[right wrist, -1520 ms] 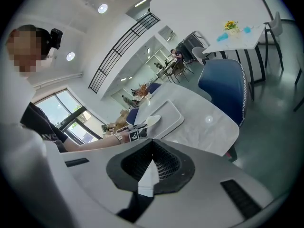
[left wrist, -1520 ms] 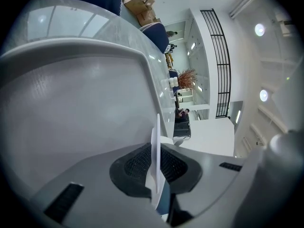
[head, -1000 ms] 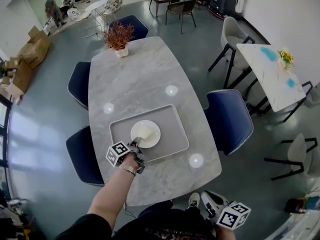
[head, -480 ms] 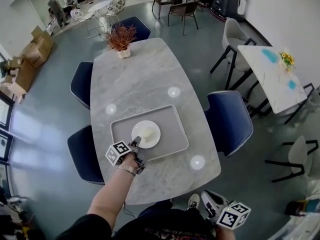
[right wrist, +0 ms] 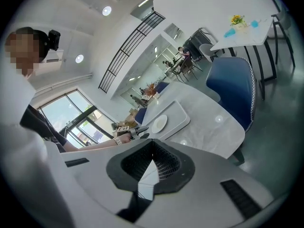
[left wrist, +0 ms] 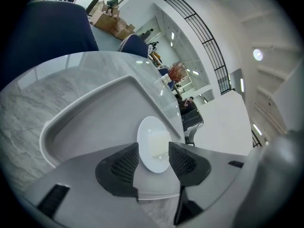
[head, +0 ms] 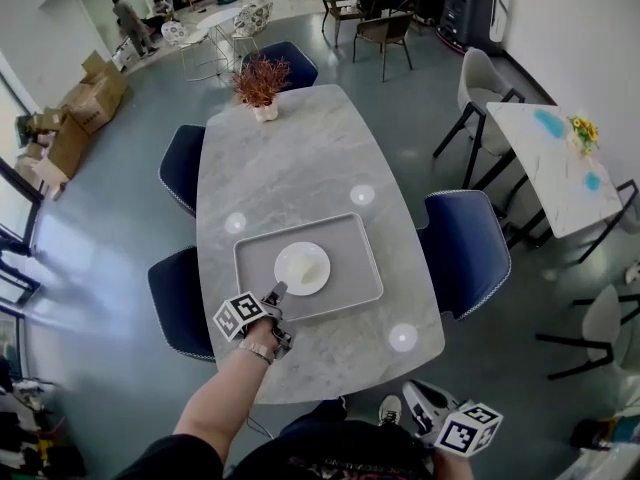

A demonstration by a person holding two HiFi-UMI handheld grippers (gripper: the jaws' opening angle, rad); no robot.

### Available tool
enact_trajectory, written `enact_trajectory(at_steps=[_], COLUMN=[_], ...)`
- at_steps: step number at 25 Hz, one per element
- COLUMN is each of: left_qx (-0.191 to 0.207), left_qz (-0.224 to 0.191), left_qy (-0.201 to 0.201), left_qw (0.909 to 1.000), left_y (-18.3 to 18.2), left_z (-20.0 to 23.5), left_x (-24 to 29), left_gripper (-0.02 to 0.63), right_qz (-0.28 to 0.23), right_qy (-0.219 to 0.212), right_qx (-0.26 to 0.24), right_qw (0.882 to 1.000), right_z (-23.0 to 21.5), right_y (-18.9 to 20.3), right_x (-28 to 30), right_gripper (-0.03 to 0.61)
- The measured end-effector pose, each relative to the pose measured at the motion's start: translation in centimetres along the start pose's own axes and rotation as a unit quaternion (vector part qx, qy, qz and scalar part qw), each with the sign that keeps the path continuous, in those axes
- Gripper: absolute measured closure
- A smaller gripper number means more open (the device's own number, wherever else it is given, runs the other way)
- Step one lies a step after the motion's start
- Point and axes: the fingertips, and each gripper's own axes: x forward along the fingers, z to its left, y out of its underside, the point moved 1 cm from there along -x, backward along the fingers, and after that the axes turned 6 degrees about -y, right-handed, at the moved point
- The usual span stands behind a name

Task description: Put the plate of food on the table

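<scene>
A white plate [head: 302,268] with a pale piece of food lies on a grey tray [head: 345,288] on the marble table [head: 290,158]. My left gripper [head: 277,291] hovers at the tray's near-left edge, just short of the plate's rim. In the left gripper view its jaws [left wrist: 153,151] stand open, with the plate [left wrist: 153,144] showing beyond the gap, untouched by the pads. My right gripper [head: 415,396] hangs low off the table's near end. In the right gripper view the right gripper [right wrist: 151,160] is shut on nothing.
Dark blue chairs [head: 465,248] stand along both long sides of the table. A potted dry plant [head: 262,86] sits at the far end. Another white table [head: 555,163] with flowers is at the right. Cardboard boxes [head: 85,103] and people are far back left.
My left gripper has let go of the plate's rim and drawn back a little toward the tray's near edge. The plate stays on the tray. The right gripper has not moved.
</scene>
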Motion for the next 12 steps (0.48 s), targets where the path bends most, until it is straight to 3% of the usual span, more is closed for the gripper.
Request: enact_trajectory(at_steps=[5,8,12], left_qx=[0.043,0.086,0.135], left_qz=[-0.016,-0.023,-0.008], left_qy=[0.074,0.110,0.185], left_qw=[0.9962,0.9900,0.9732], left_y=[1.2,3.6,9.0], left_z=[-3.4,-6.0,-10.1], left_x=[-4.0,-7.9,-12.9], left_gripper=[0.421,0.580,0.606], right_qz=[0.017,0.038,0.068], right_qy=[-0.034,-0.059,-0.103], right_qx=[-0.021,-0.042,-0.072], right_qw=[0.999,0.997,0.990], right_z=[0.3,0.7,1.2], right_y=[-0.5,-0.9,-1.3], right_x=[-0.5,-1.4,-2.8], right_gripper=[0.566,0.566,0.566])
